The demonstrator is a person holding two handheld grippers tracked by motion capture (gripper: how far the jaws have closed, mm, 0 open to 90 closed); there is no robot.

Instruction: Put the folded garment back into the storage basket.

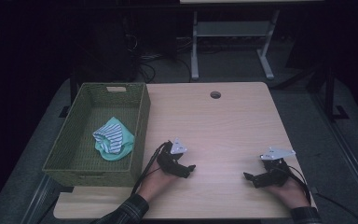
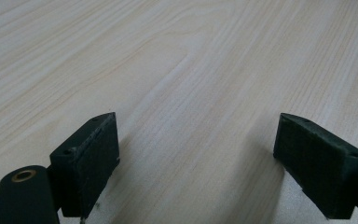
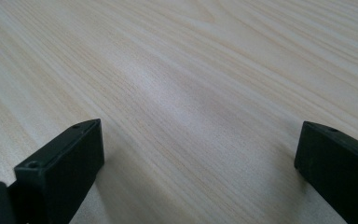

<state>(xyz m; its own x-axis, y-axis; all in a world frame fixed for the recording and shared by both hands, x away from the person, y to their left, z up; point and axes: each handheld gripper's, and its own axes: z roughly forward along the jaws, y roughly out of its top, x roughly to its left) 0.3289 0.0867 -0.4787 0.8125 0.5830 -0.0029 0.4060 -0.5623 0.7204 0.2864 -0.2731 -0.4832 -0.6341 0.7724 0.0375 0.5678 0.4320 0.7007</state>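
A green woven basket (image 1: pixel 138 122) stands on the left part of the light wooden table (image 1: pixel 223 126). Inside it lies a bundle of mint-green and striped cloth (image 1: pixel 113 139). My left gripper (image 1: pixel 189 171) rests low on the table just right of the basket, pointing right, jaws wide open and nothing between them (image 2: pixel 196 149). My right gripper (image 1: pixel 248 178) sits near the table's front right, pointing left toward the other one, also open over bare wood (image 3: pixel 198 158). A hand holds each gripper from below.
A round cable hole (image 1: pixel 215 94) sits near the table's far edge. Beyond the table stand a white desk frame (image 1: pixel 230 42) and loose cables on a dark floor. Bare wood lies between the two grippers.
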